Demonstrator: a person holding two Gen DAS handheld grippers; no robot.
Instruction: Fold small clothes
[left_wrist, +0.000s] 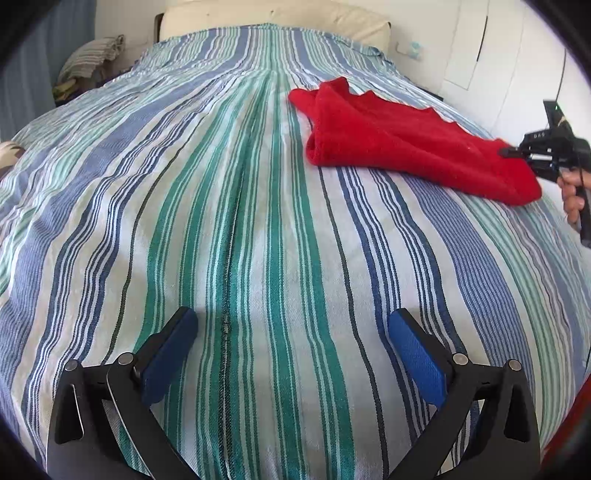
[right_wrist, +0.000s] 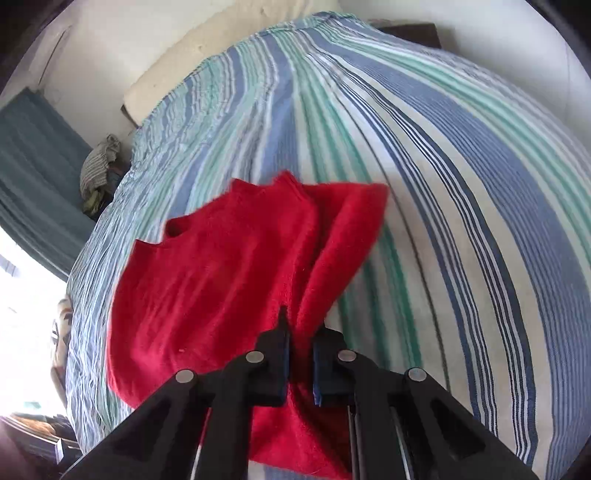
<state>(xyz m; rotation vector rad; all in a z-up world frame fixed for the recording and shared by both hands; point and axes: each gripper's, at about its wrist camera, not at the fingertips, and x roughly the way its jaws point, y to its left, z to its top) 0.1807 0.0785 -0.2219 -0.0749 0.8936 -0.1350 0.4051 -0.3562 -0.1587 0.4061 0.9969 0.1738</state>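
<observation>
A red knit garment (left_wrist: 413, 144) lies partly folded on the striped bedspread (left_wrist: 240, 221), at the right of the left wrist view. My left gripper (left_wrist: 291, 332) is open and empty, low over the bedspread, well short of the garment. My right gripper (right_wrist: 301, 343) is shut on a bunched edge of the red garment (right_wrist: 221, 277), and the cloth spreads away from its fingers over the bed. The right gripper also shows in the left wrist view (left_wrist: 506, 151), pinching the garment's right end.
A cream headboard cushion (left_wrist: 273, 18) stands at the far end of the bed. A pile of striped clothes (left_wrist: 92, 55) sits at the far left beside the bed. White cupboard doors (left_wrist: 480, 48) stand to the right. A blue curtain (right_wrist: 33, 166) hangs by the window.
</observation>
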